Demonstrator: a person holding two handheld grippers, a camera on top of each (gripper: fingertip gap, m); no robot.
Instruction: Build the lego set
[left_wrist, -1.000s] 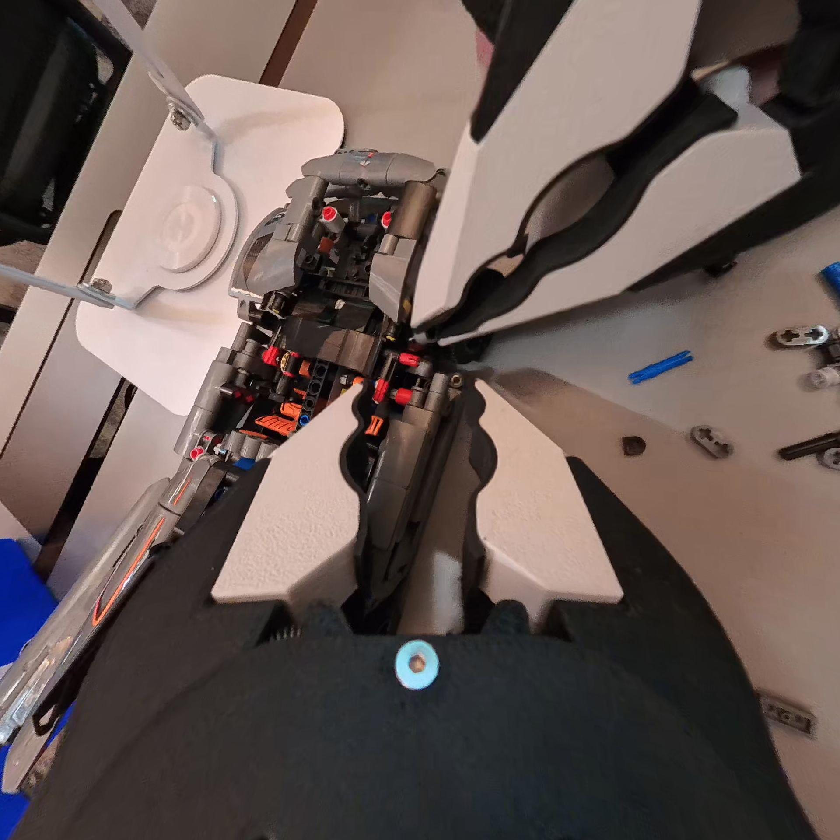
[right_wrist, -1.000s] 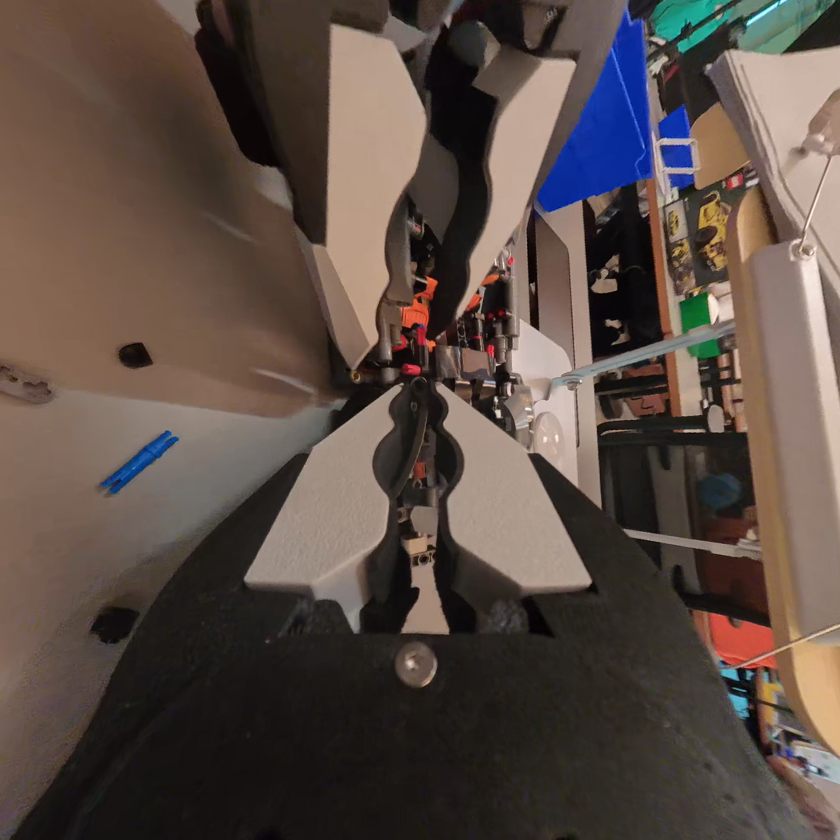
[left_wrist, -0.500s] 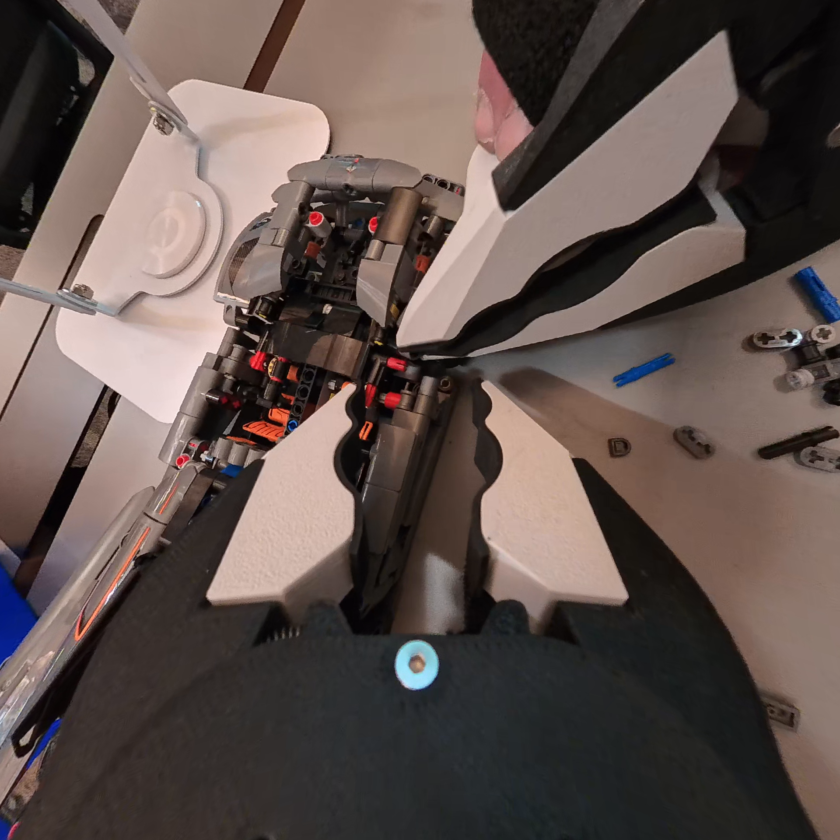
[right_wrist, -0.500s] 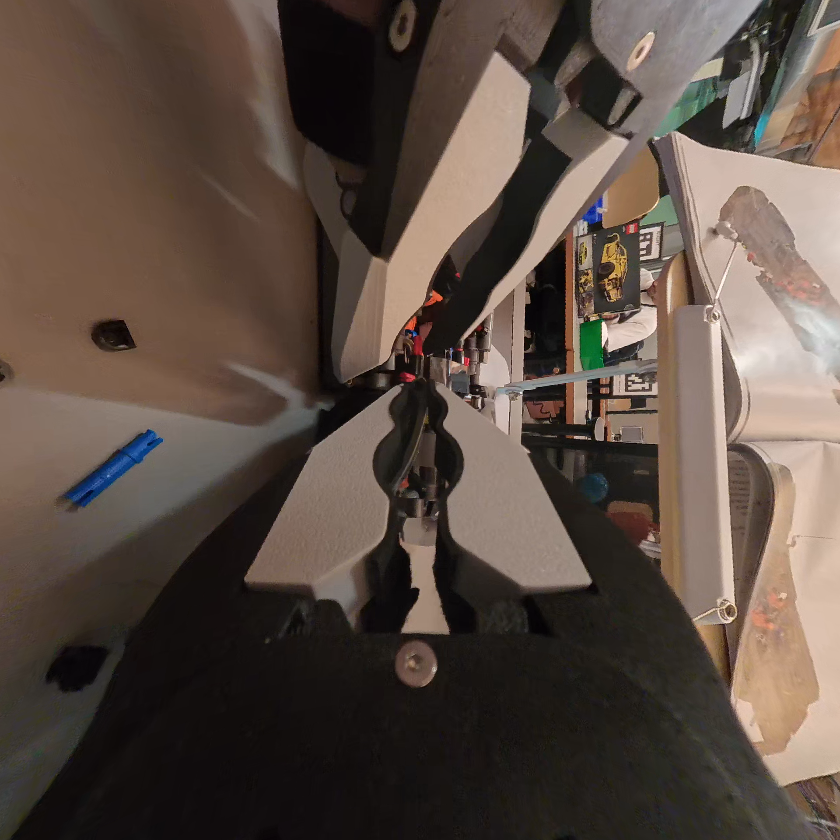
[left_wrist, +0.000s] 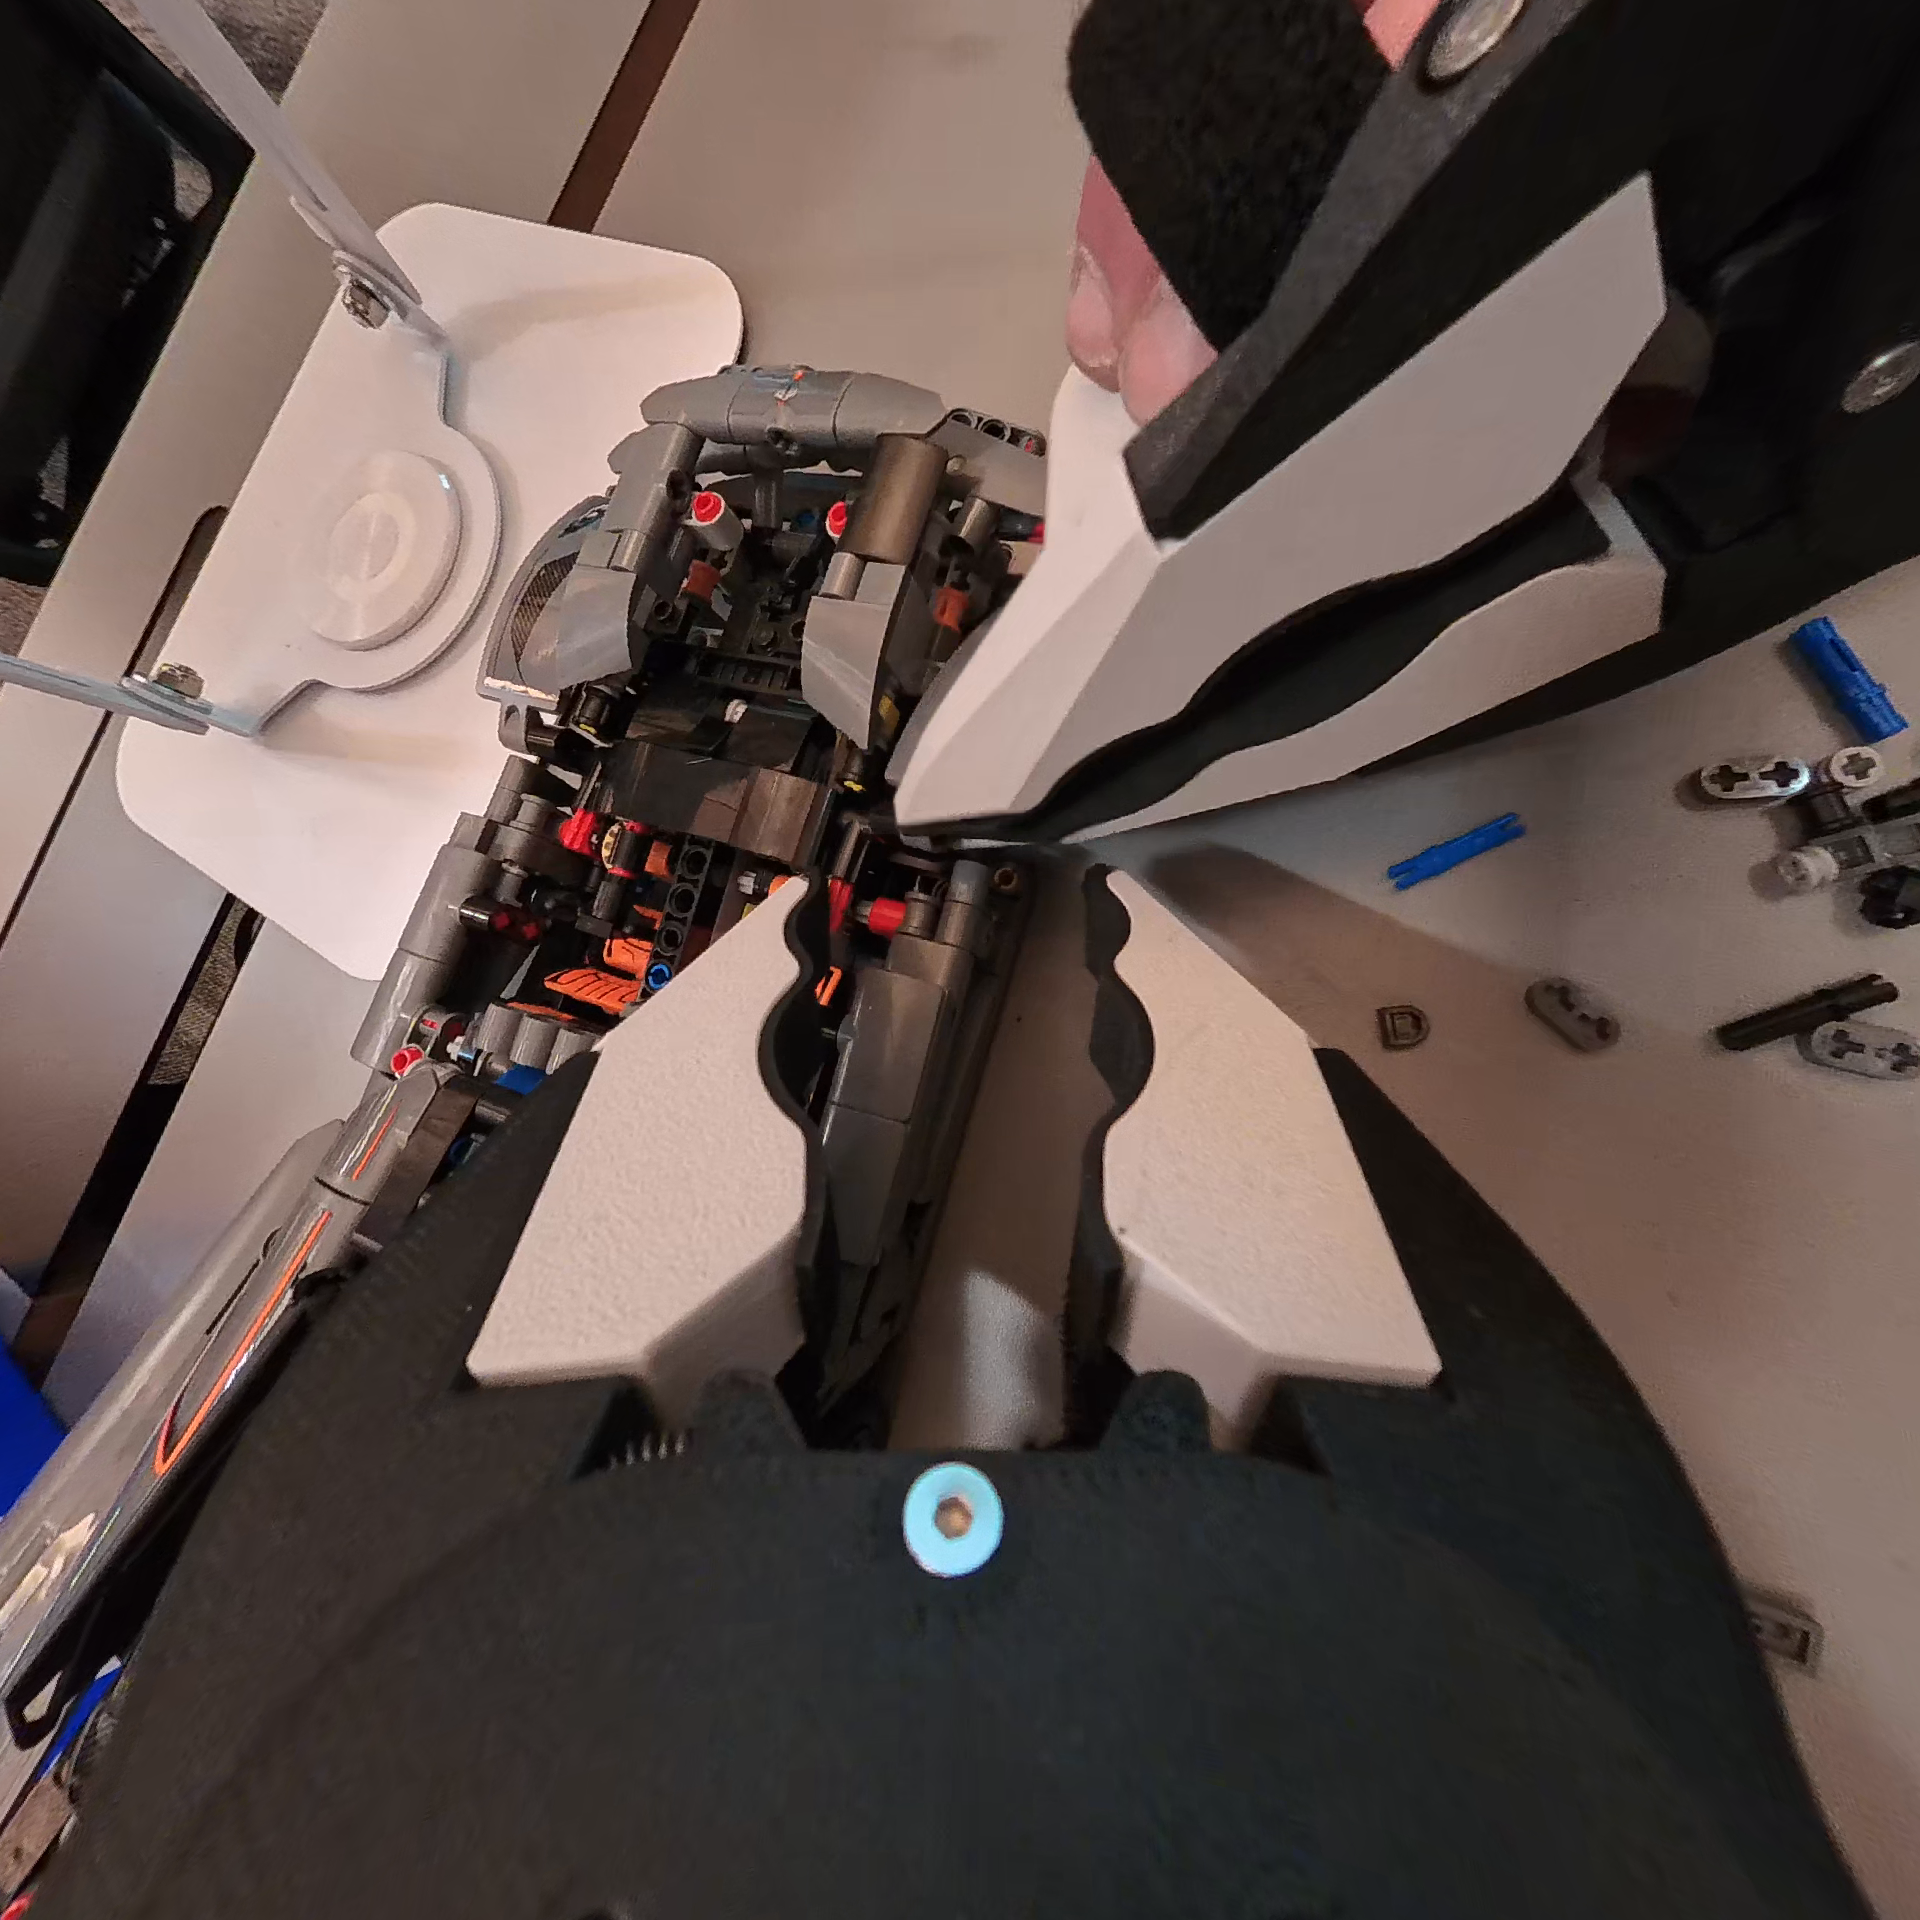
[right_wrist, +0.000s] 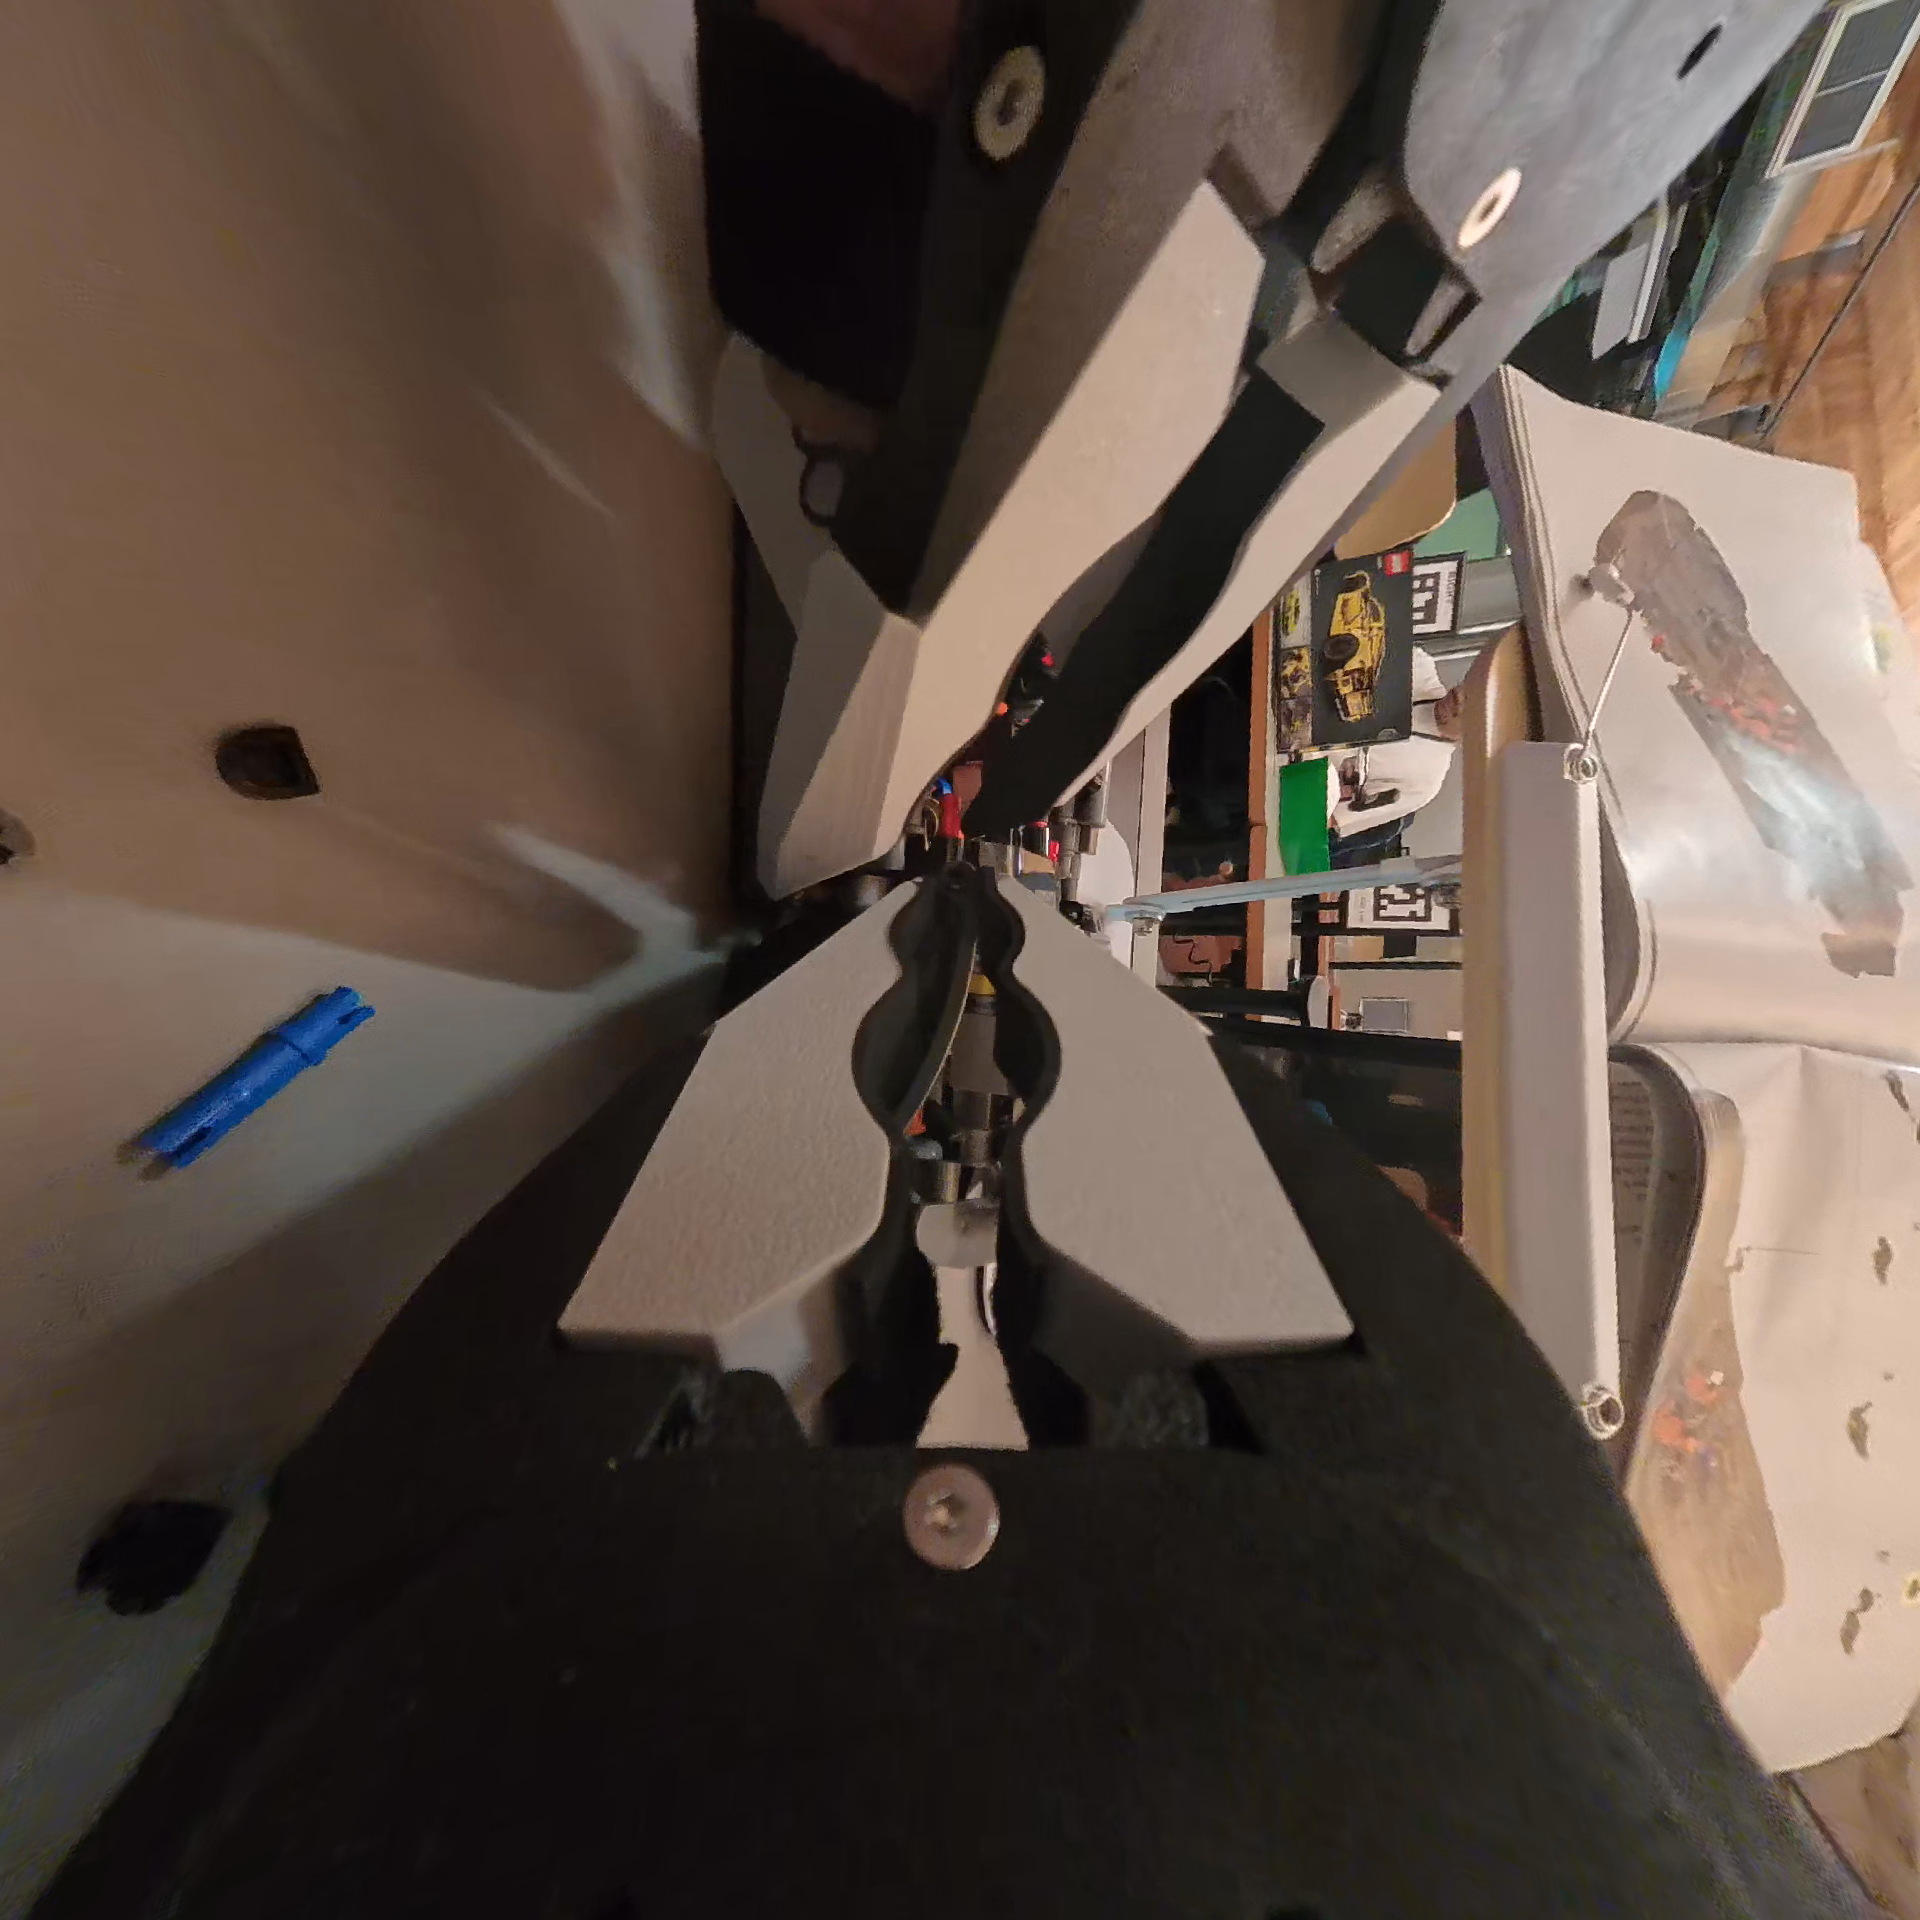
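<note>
Left wrist view: the left gripper (left_wrist: 940, 904) reaches forward over the bench (left_wrist: 1558, 1195), its fingers spread around a dark grey side panel of the lego model (left_wrist: 727, 727), gap on one side. The right gripper (left_wrist: 914, 821) slants down from the upper right, clenched at the model's edge; what it pinches is hidden. Loose pieces (left_wrist: 1818, 790) lie well apart.

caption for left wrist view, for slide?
Left gripper straddles the grey Lego car side panel; shut right gripper works at its edge.
</note>
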